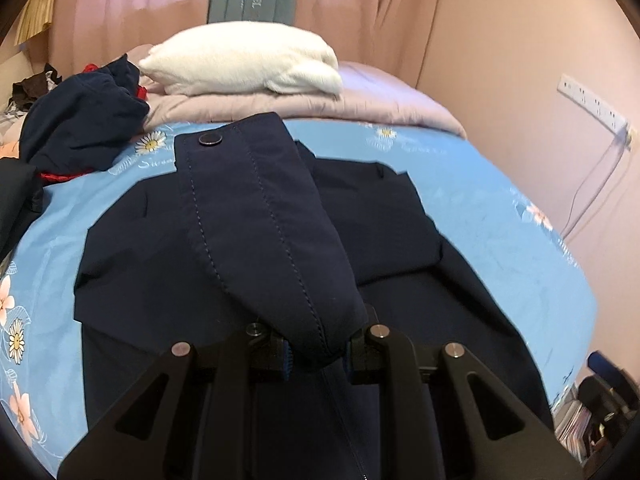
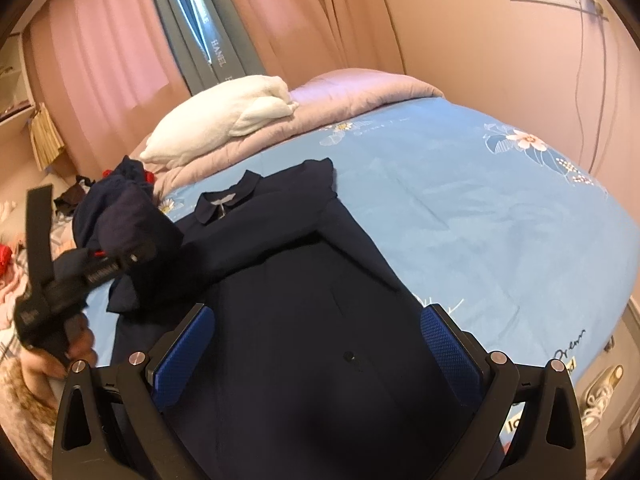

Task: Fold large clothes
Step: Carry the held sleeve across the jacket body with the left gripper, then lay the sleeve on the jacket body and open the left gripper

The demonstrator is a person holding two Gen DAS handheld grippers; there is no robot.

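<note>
I am steering two handheld grippers over a bed covered by a light blue floral sheet (image 2: 460, 208). A large navy jacket (image 2: 304, 280) lies spread flat on it, collar toward the far pillow end, hem toward me, so its long axis runs straight away from both grippers.

The left gripper (image 1: 319, 354) is nearly closed and pinches a cuff of the jacket's sleeve (image 1: 256, 216). The sleeve stands up from the jaws and hangs over the jacket body, its snap button (image 1: 209, 139) at the far tip. In the right wrist view this gripper (image 2: 120, 258) sits at the jacket's left side, level with the chest, with a hand (image 2: 68, 350) on its grip.

The right gripper (image 2: 316, 356) is wide open, empty, poised above the lower front of the jacket with nothing between its blue pads (image 2: 448, 356).

I judge that the left hand is nearer the work: the sleeve wants laying across the chest, toward the right. Open sheet lies on the right side. On the left, a heap of dark clothes (image 1: 84, 120) sits near the shoulder, and a white pillow (image 1: 244, 60) lies beyond the collar.
</note>
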